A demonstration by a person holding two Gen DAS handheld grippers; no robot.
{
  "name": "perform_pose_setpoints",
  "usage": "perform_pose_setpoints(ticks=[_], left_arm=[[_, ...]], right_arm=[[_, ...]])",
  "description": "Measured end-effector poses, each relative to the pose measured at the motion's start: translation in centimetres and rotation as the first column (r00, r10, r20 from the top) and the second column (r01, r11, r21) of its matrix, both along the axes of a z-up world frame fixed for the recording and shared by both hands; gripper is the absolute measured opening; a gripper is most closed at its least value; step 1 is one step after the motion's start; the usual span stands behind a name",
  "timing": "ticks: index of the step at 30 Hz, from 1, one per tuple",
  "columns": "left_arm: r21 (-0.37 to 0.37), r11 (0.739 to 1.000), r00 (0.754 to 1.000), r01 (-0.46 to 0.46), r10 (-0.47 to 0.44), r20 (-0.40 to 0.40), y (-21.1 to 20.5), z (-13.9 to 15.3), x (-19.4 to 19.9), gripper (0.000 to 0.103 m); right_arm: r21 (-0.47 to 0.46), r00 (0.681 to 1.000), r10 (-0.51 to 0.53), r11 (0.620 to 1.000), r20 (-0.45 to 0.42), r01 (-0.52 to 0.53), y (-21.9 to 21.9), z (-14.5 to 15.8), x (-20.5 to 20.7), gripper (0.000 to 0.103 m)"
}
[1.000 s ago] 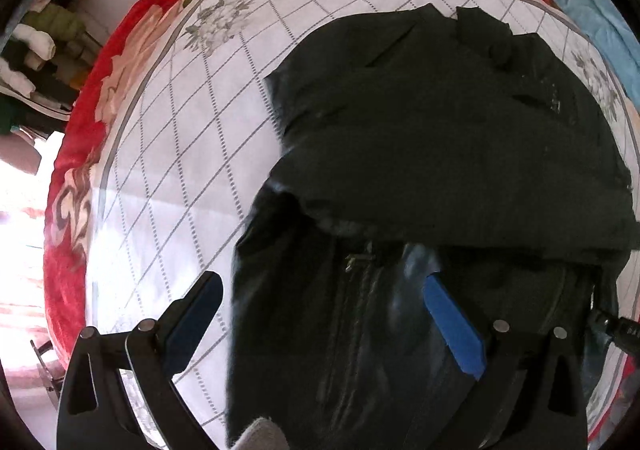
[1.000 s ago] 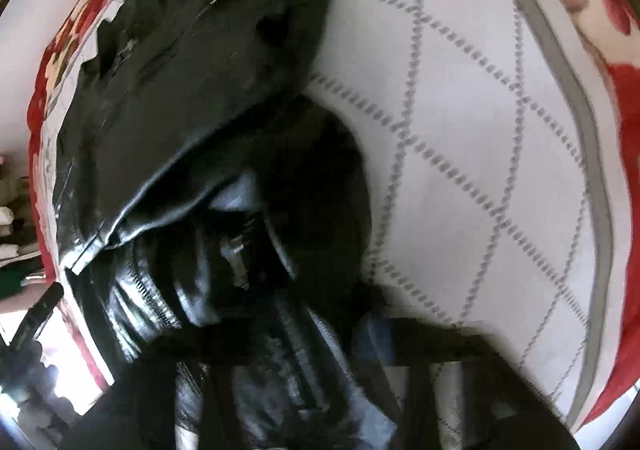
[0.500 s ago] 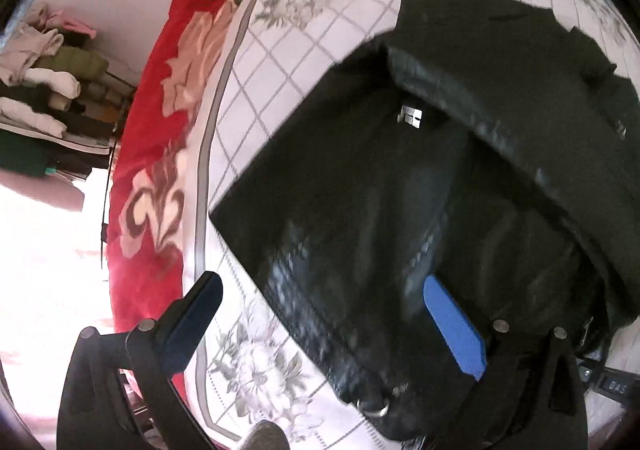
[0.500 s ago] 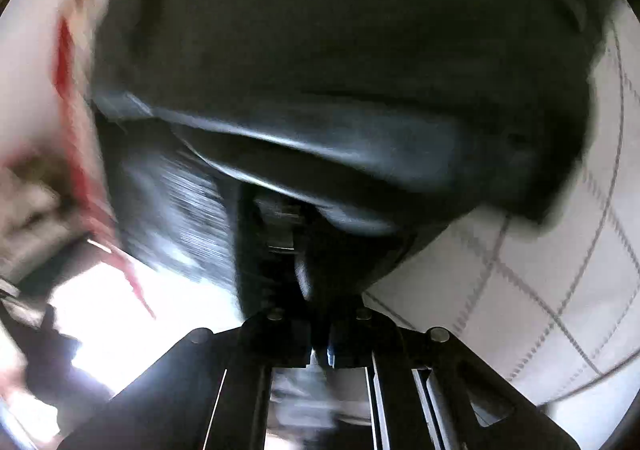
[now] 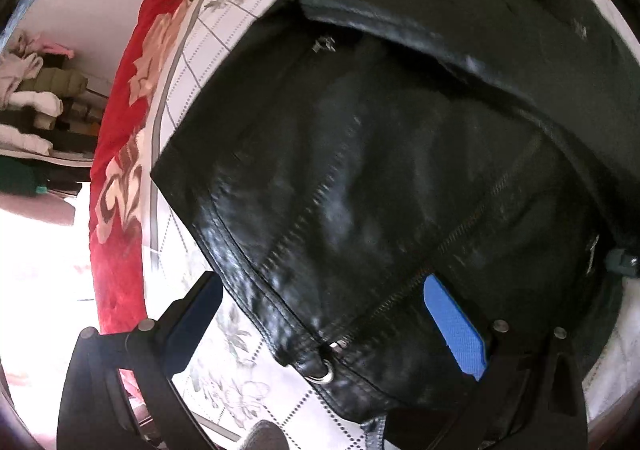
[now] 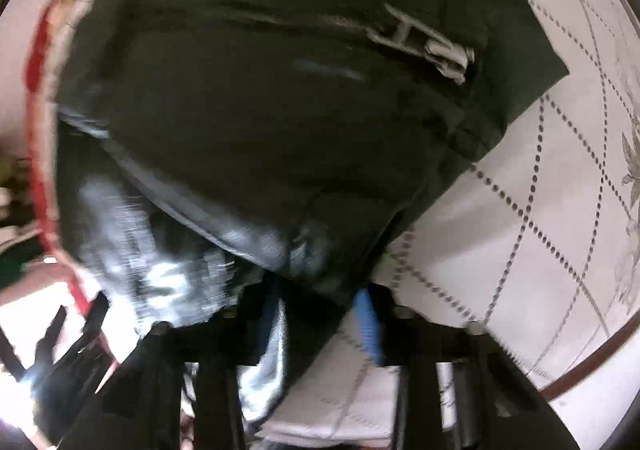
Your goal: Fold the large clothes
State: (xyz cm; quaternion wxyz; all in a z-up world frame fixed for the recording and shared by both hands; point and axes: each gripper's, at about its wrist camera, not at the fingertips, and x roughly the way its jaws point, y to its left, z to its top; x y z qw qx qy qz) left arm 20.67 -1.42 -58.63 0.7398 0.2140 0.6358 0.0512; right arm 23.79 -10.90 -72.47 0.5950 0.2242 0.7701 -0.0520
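A black leather jacket [image 5: 400, 154] with metal zips lies folded over itself on the bed's white quilted sheet [image 5: 240, 350]. My left gripper [image 5: 320, 314] hangs open just above the jacket's hem corner, near a metal ring [image 5: 325, 370]; its blue pads [image 5: 454, 326] stand wide apart with nothing pinched. In the right wrist view the jacket [image 6: 280, 110] fills the picture, with a silver buckle [image 6: 432, 38] on it. My right gripper [image 6: 316, 314] has its jaws opening; a fold of the jacket still lies between them, and the right pad [image 6: 366, 324] stands off the leather.
The sheet's red floral border [image 5: 120, 170] marks the bed's left edge. Beyond it stand shelves of folded clothes [image 5: 36, 98] and a bright floor. Bare white sheet [image 6: 540, 230] lies to the right of the jacket.
The right gripper, shut on the jacket before, carried a fold across the garment and its jaws have parted. The left gripper slid over the jacket toward its hem corner, still open.
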Motion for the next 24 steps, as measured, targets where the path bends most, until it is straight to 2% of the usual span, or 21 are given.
perform_pose_setpoints(ticks=[2,6,9,12,13,18,21,22,24], left_arm=[[0.029,1.000,1.000,0.003,-0.003,0.001,-0.7,-0.2,-0.5,0.103],[0.092,0.995,0.998,0.047,-0.052,0.047,-2.7,1.5,-2.2,0.103],[0.158,0.978,0.986,0.137,-0.149,0.067,-5.5,3.3,-4.7,0.103],[0.192,0.953,0.968,0.235,-0.248,0.046,-8.6,4.1,-7.8,0.103],[0.199,0.942,0.959,0.271,-0.281,0.027,-9.8,4.0,-9.1,0.103],[0.216,0.886,0.912,0.410,-0.403,-0.077,-14.7,0.5,-13.9,0.103],[0.344,0.810,0.878,0.474,-0.466,-0.112,-16.5,-3.2,-15.1,0.103],[0.383,0.793,0.874,0.474,-0.475,-0.098,-16.7,-3.9,-14.9,0.103],[0.434,0.776,0.875,0.457,-0.479,-0.064,-16.9,-4.3,-14.3,0.103]], right_arm=[[-0.022,0.998,0.063,0.998,-0.003,-0.063,0.4,0.8,0.0,0.025],[0.089,0.996,0.083,0.993,-0.029,-0.080,-1.7,3.2,-1.0,0.050],[0.066,0.992,0.125,0.990,-0.012,-0.124,-4.6,5.4,-2.4,0.054],[0.053,0.995,0.094,0.994,-0.029,-0.093,-9.8,7.4,-5.2,0.057],[0.042,1.000,0.030,0.999,-0.002,-0.029,-10.4,7.1,-5.8,0.057],[-0.009,0.997,-0.068,0.998,-0.028,0.067,-17.7,6.1,-9.4,0.057],[-0.013,0.992,-0.129,0.992,-0.010,0.129,-20.8,4.7,-9.9,0.057],[-0.009,0.990,-0.140,0.990,0.002,0.140,-21.6,4.4,-9.8,0.057],[0.004,0.988,-0.151,0.989,0.035,0.150,-22.3,3.7,-9.2,0.057]])
